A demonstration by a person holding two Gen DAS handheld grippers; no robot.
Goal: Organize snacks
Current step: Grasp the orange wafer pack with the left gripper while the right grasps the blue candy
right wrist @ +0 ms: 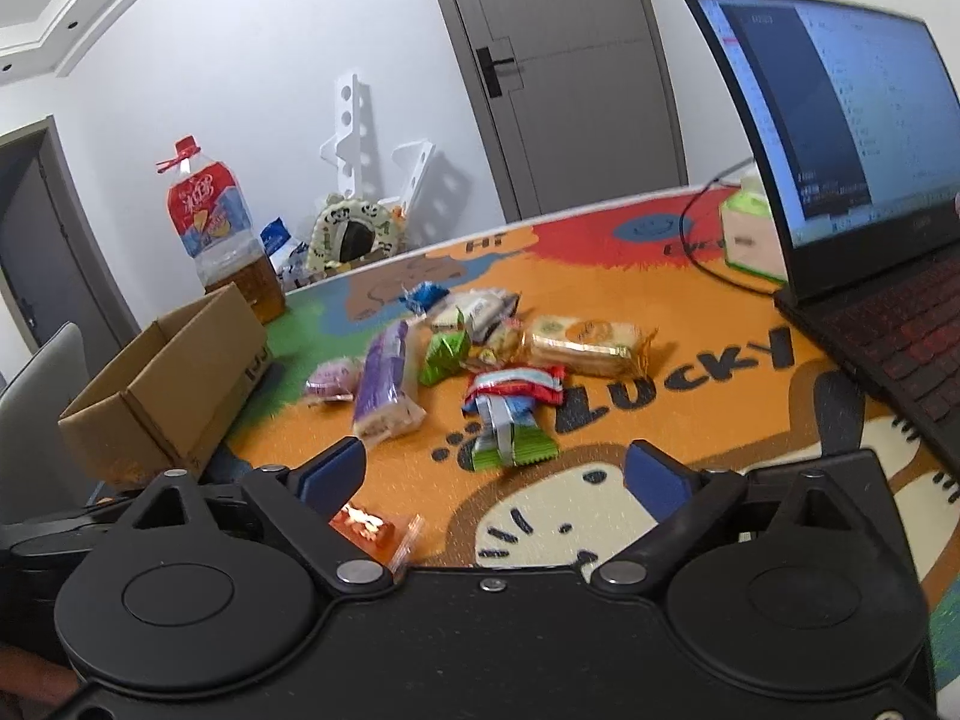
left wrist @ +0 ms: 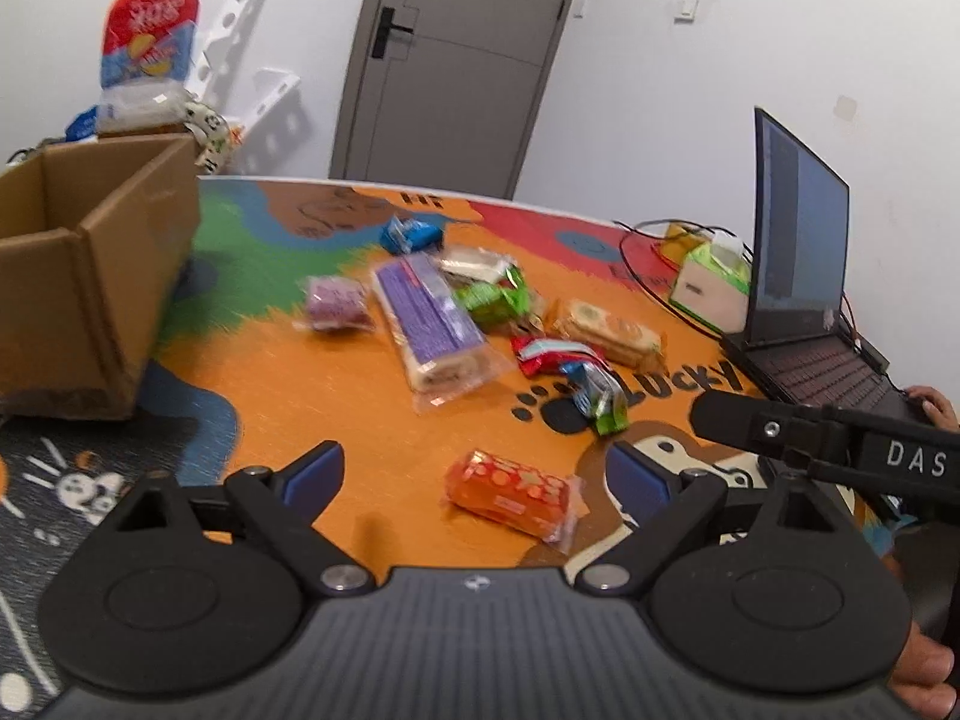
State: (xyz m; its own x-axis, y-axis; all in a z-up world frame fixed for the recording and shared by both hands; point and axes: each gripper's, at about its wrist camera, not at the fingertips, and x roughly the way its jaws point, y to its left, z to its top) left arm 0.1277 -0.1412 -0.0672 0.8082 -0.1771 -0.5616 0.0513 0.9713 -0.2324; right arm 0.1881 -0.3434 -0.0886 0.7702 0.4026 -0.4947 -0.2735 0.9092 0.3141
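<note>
Open laptop [right wrist: 852, 138], tissue box [left wrist: 714, 285], door [left wrist: 456, 60], perhaps an oil bottle [right wrist: 207, 210].

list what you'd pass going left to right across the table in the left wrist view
cardboard box → small purple snack pack → long purple pack → green packet → beige cracker pack → tissue box → laptop

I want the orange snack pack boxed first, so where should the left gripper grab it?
Grip the orange snack pack across its short width at mid-body, coming from above. It lies flat, alone, ahead of the open left gripper; its crimped ends look flimsy.
</note>
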